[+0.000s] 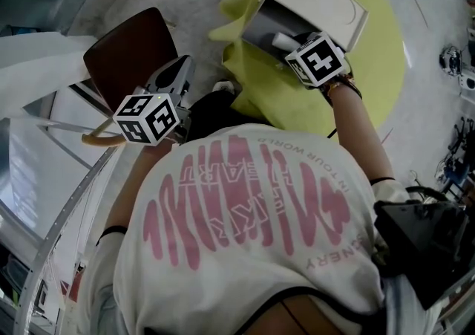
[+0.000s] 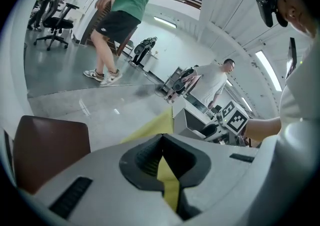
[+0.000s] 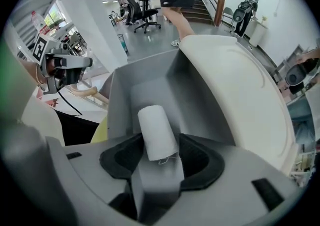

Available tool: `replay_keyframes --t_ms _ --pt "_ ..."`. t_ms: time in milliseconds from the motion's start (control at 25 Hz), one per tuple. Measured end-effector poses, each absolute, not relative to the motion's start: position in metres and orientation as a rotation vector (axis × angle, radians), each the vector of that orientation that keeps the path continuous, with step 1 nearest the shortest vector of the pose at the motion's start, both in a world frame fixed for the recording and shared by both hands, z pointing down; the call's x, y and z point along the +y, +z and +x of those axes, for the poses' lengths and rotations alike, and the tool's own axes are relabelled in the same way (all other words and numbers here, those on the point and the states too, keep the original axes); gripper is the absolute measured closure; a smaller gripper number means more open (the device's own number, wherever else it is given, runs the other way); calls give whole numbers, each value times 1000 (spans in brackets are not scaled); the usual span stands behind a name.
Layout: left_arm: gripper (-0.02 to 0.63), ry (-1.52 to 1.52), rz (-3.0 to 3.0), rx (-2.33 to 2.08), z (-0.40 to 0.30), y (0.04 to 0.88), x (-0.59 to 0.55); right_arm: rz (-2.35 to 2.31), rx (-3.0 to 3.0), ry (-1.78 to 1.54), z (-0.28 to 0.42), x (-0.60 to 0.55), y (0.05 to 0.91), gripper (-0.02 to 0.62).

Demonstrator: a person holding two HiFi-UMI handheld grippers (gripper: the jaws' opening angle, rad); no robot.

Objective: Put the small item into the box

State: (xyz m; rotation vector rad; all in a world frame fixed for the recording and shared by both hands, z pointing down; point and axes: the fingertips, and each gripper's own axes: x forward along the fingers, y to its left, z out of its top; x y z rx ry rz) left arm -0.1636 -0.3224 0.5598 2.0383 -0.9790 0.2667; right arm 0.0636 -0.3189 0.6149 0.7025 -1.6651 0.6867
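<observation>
The fingers of the right gripper are wide apart. The little white roll sits between them, but they do not squeeze it. It lies inside the gray box on the yellow counter. The left gripper is pinched together, holds nothing and is well away from the box. I think the job is almost done: the right gripper only has to come out.

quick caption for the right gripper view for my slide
Right gripper, jaws open around a white roll resting inside the grey box, lid raised.
</observation>
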Motion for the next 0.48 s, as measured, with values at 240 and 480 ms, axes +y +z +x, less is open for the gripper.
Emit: replay_keyframes --t_ms 240,480 --pt "598 258 2027 -993 -172 556 -314 695 -1661 667 64 -320 613 367" --pt "598 247 2032 -1010 -176 550 -309 693 -1690 694 62 -319 609 366"
